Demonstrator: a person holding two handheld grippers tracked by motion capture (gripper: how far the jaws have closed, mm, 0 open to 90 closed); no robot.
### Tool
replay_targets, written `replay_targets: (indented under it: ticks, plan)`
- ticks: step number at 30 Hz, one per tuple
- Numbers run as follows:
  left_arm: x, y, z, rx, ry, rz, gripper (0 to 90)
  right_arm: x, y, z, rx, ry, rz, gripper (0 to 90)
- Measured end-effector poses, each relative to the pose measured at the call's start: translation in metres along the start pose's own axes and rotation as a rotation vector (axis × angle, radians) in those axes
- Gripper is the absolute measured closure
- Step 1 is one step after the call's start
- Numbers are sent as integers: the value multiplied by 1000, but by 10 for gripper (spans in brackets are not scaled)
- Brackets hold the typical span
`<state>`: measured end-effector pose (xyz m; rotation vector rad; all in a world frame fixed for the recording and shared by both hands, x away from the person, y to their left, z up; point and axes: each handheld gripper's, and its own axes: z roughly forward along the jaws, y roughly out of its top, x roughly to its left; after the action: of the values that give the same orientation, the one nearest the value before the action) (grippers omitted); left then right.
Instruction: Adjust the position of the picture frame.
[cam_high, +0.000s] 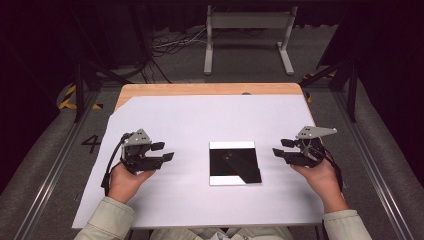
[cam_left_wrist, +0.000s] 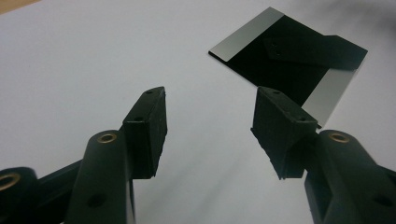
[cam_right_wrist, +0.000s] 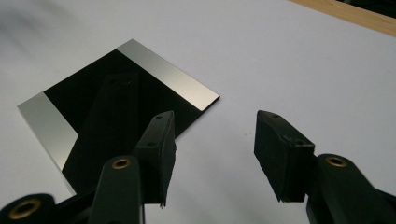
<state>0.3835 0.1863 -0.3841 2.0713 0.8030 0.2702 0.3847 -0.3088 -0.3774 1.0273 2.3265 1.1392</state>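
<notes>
A square mirror plate (cam_high: 234, 163) lies flat on the white sheet (cam_high: 200, 120) covering the desk (cam_high: 200, 89), near the middle. Left tongs (cam_high: 165, 151) and right tongs (cam_high: 280, 147) flank it, apart from it, both open and empty.

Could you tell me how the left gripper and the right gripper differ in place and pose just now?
The left gripper hovers left of the square mirror, pointing right; the right gripper hovers right of it, pointing left. The left sits farther from the mirror than the right. Both have open jaws holding nothing, above the white sheet.
</notes>
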Motion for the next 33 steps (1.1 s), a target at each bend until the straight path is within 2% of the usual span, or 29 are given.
replay_targets:
  ticks: [8,12,22,25,27,33]
  plan:
    - [-2,1,1,6,-4,2,446,4,0,-1,15,12,-6,477]
    - [-2,1,2,10,-8,1,446,9,2,-3,50,27,-18,487]
    - [0,0,2,13,-9,5,444,30,2,2,223,73,-76,502]
    - [-1,0,2,13,-11,2,444,38,1,4,261,90,-94,502]
    - [-1,0,2,19,-11,9,443,42,1,7,292,101,-95,502]
    - [1,-1,2,18,-13,-6,439,53,-4,17,390,123,-112,502]
